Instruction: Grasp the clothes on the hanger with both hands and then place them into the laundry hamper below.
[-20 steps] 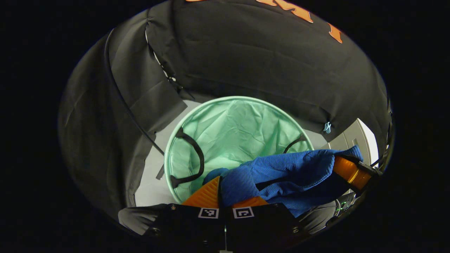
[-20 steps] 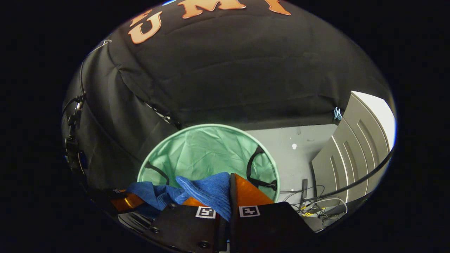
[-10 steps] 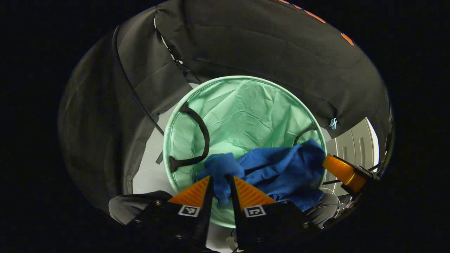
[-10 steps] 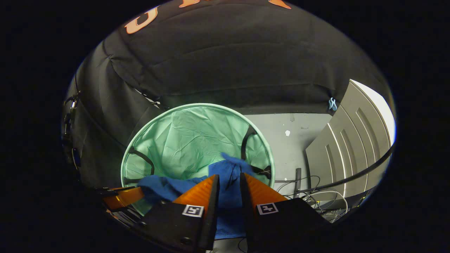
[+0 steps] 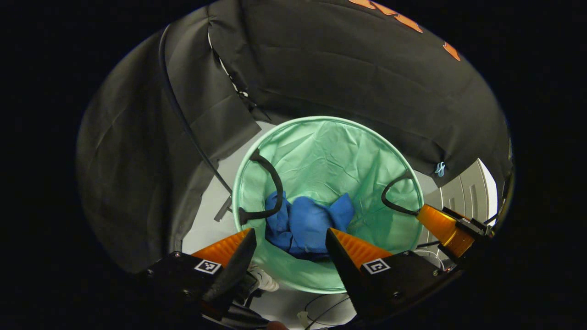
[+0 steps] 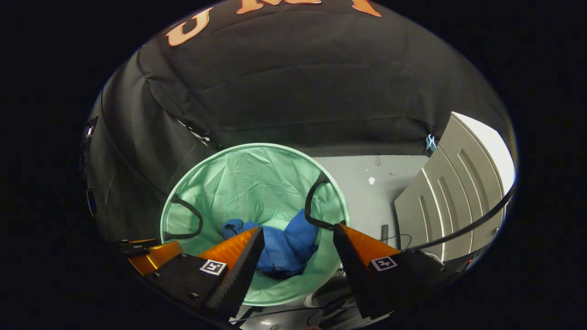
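Left gripper view is showing the left hand-held gripper [image 5: 289, 240] hanging spread and empty above a round mint-green fabric laundry hamper [image 5: 321, 123], where the crumpled blue knitted garment [image 5: 309, 222] is lying. The right hand-held gripper [image 6: 298, 238] is likewise gaping. The garment looks soft and light; any raised fold would serve for pinching.

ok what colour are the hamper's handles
Black, on the mint-green fabric hamper; clearest in the left gripper view.

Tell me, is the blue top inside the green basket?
Yes, inside: the crumpled blue knitted top lies at the bottom of the round mint-green fabric hamper.
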Action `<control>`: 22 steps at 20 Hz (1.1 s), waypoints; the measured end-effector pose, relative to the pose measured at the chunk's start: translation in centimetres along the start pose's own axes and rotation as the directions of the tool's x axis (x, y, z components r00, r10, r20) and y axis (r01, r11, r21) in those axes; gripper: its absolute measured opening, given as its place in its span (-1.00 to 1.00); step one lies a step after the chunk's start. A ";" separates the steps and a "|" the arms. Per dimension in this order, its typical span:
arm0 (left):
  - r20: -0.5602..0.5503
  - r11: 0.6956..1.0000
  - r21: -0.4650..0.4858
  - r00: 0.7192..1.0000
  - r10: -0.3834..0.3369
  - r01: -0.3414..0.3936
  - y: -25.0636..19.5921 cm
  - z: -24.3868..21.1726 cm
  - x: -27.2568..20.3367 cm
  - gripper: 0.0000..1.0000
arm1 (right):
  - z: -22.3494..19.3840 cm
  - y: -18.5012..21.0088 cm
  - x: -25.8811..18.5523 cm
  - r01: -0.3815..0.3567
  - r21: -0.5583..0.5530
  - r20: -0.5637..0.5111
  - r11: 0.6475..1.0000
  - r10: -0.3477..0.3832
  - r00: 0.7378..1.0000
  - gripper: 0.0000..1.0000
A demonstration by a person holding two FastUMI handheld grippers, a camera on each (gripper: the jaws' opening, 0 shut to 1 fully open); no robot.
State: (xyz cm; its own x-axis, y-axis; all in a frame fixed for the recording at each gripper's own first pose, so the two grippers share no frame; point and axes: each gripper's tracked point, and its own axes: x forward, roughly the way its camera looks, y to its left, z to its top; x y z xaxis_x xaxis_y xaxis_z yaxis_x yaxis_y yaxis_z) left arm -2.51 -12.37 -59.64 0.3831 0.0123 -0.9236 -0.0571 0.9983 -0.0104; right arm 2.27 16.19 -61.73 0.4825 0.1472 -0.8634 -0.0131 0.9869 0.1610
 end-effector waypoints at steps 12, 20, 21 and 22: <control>0.262 1.000 0.005 0.965 -0.031 0.031 -1.1 6.9 -9.8 0.93 | 7.8 0.6 -10.4 -0.033 -0.039 0.237 0.999 0.041 0.971 0.97; 0.468 0.998 0.021 0.882 -0.055 0.052 -1.2 12.0 -18.8 0.93 | 14.2 0.2 -19.7 -0.011 -0.067 0.422 0.998 0.039 0.906 0.97; 0.494 0.998 0.020 0.867 -0.059 0.057 -1.1 12.7 -20.2 0.93 | 15.2 0.0 -21.1 0.000 -0.074 0.454 0.997 0.033 0.890 0.96; 0.522 0.997 0.016 0.850 -0.067 0.069 -0.9 13.4 -21.8 0.92 | 16.1 0.2 -22.6 0.015 -0.083 0.483 0.996 0.027 0.875 0.97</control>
State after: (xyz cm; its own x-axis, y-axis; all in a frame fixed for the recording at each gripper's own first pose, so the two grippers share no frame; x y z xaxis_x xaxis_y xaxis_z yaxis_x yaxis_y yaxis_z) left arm 1.59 -12.81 -34.39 0.8109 -0.0273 -0.5846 -0.0153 0.9976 -0.0678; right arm 5.44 12.02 -34.44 0.8452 0.1235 -0.5199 -0.0785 0.9911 0.1079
